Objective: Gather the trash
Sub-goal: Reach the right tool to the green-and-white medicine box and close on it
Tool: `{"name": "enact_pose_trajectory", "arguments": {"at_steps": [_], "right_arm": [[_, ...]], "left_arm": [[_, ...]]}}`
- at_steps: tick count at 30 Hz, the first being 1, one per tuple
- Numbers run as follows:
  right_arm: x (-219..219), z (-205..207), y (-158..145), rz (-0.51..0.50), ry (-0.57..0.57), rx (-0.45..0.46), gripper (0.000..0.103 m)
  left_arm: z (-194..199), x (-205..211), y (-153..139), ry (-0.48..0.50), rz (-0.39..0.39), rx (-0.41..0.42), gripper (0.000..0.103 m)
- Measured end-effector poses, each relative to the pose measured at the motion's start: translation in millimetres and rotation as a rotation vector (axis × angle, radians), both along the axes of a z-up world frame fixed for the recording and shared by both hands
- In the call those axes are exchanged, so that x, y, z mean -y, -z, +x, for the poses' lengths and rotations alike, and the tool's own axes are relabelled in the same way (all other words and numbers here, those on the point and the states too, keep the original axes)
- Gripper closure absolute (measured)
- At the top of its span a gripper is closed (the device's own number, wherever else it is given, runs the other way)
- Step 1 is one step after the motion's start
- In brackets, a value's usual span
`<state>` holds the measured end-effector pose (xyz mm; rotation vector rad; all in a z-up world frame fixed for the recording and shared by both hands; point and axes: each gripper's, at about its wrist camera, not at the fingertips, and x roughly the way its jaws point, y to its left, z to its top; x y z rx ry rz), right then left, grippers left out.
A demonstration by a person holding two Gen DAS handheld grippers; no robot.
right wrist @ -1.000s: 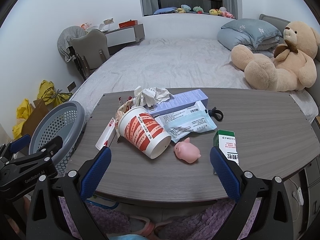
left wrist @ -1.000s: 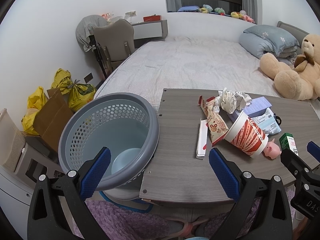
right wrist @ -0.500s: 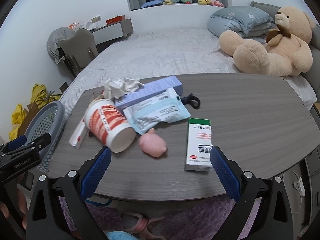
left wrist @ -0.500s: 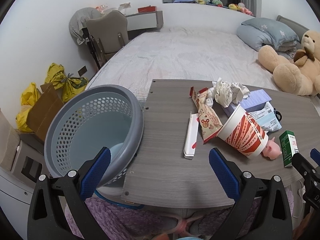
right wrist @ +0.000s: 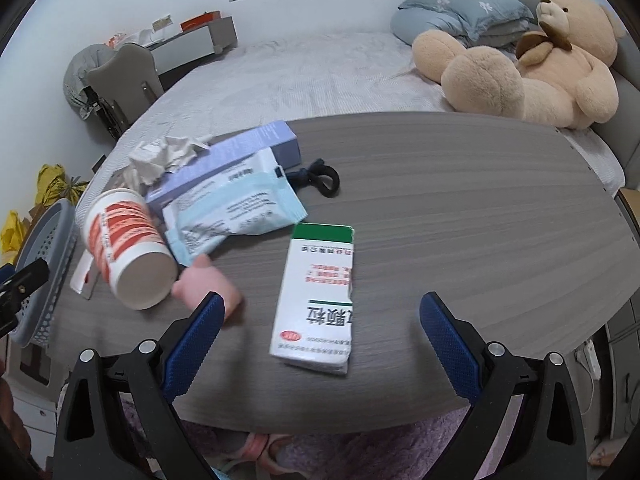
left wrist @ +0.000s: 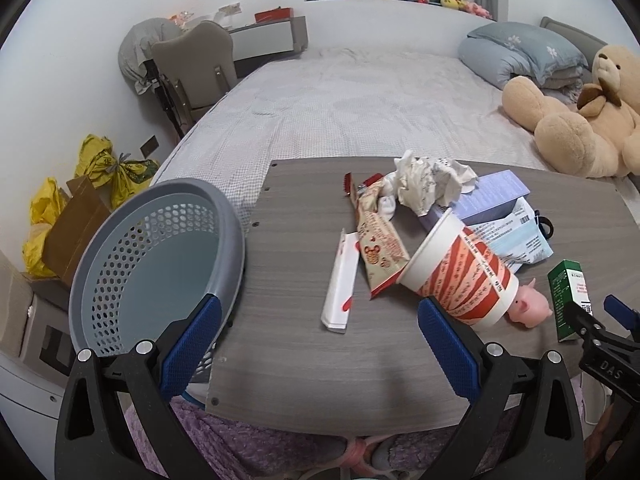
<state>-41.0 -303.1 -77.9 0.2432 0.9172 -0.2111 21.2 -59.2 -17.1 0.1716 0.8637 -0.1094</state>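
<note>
1. While the left gripper (left wrist: 318, 334) hovers over the near edge of the worktop (left wrist: 288, 360), its fingers (left wrist: 191, 344) stand wide apart and hold nothing. In the left wrist view, the grey perforated basket (left wrist: 160, 264) sits just off the worktop's left edge.
2. Trash lies in a cluster right of centre: a flat white sleeve (left wrist: 340, 282), a snack wrapper (left wrist: 378, 246), crumpled paper (left wrist: 428, 184) and a red-striped paper cup (left wrist: 464, 276) on its side.
3. The cup's long axis runs diagonally, its open mouth toward the far left and its base toward the near right, beside a pink toy pig (left wrist: 530, 310). The sleeve's long axis runs near to far.
4. In the right wrist view, the right gripper (right wrist: 318, 336) is likewise spread open and empty, with a green-and-white carton (right wrist: 318, 296) lying flat just ahead between its fingers (right wrist: 450, 344).
5. The carton's long axis points near to far, green end away from the camera, leaning slightly right.
6. Behind it lie a pale blue packet (right wrist: 236, 208), a lilac box (right wrist: 240, 156) and a black hair tie (right wrist: 320, 178).
7. Judged by looks, the carton is light and fairly stiff but would crush under a hard squeeze; taking it across its narrow width near the middle seems safest.
8. The cup is probably light, round and apt to roll; pinching its rim wall should hold better than its body.
</note>
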Motion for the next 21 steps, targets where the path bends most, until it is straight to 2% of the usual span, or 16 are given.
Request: {"name": "enact_pose_trajectory", "arguments": {"at_steps": [12,16,18,21], "right_arm": [[12.9,12.0,17.6,0.007,0.026,-0.031,0.01],[11.9,14.2,18.3,-0.029,0.02,-0.043,0.026],[10.7,14.1,17.8,-0.02,0.012,-0.042,0.029],[8.3,14.2,16.1,-0.024,-0.005,-0.041,0.043]], "left_arm": [[4.6,24.6,8.0,0.018,-0.019,-0.025,0.006],[4.2,29.0,7.8,0.014,-0.024,-0.025,0.006],[4.5,30.8,7.9,0.012,-0.027,-0.028,0.006],[5.4,34.0,9.8,0.013,-0.028,-0.039,0.006]]}}
